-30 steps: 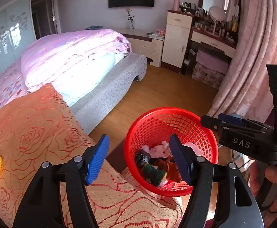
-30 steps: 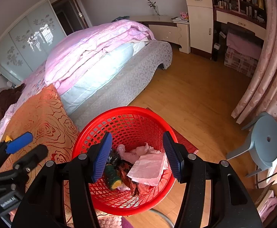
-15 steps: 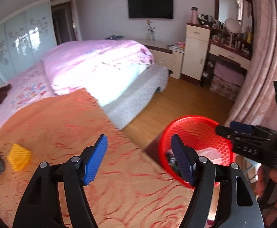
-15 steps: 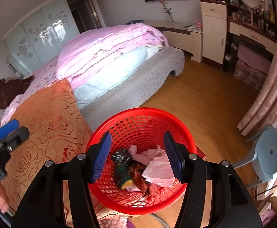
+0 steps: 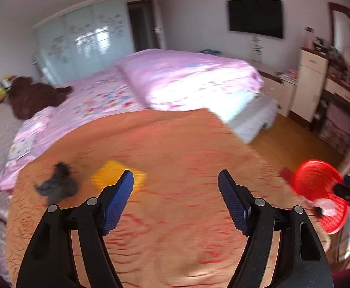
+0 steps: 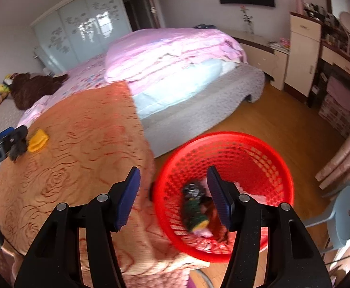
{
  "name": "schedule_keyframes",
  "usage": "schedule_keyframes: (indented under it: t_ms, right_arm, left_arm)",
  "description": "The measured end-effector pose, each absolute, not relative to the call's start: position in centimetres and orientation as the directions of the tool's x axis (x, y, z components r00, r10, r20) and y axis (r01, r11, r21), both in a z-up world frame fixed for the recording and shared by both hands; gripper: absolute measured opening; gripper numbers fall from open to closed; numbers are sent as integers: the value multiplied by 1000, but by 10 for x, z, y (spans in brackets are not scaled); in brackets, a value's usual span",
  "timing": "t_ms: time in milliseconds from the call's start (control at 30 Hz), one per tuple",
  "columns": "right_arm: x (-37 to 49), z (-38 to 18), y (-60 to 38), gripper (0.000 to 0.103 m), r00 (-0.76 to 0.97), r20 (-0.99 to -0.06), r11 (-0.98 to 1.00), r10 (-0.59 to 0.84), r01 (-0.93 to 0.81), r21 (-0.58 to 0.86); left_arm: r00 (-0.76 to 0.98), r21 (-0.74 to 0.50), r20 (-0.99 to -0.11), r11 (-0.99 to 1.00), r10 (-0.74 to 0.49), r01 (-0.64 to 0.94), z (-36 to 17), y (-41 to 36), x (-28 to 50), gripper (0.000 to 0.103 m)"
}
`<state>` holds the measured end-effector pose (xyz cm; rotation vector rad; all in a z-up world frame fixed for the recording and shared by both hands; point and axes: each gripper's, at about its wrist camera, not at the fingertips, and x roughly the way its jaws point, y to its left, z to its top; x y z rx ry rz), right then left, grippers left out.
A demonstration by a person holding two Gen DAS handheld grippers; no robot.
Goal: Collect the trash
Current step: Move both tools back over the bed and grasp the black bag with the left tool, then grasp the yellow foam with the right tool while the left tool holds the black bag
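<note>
The left wrist view is smeared by motion, so the yellow piece (image 5: 117, 175) and the dark scrap (image 5: 57, 184) on the orange bedspread (image 5: 175, 144) show no clear outline or long axis; the yellow one is partly behind a fingertip. The left gripper (image 5: 176, 198) has just been opening, nothing between its jaws. The right gripper (image 6: 173, 195) is released and empty above the red basket (image 6: 266, 158) on the floor at the bed's corner, its heaped trash blurred and partly hidden.
</note>
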<state>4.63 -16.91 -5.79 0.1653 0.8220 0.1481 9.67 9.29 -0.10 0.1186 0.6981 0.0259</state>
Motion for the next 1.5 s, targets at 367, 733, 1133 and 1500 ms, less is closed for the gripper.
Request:
schedule_keyframes:
  t_ms: [367, 733, 1133, 1500]
  right_arm:
    - [47, -50, -128, 57, 653, -711, 965, 262, -158, 211]
    - [62, -40, -79, 58, 633, -704, 945, 323, -251, 208]
    - [85, -25, 7, 58, 608, -684, 899, 403, -402, 172]
    - [128, -45, 99, 58, 520, -717, 831, 463, -537, 147]
  left_arm:
    - [711, 103, -631, 943, 309, -317, -4, 216, 121, 71]
    - [633, 57, -718, 930, 291, -363, -38, 272, 145, 70]
    - [648, -11, -720, 929, 250, -370, -47, 294, 133, 45]
    - [655, -22, -708, 919, 263, -393, -41, 296, 107, 43]
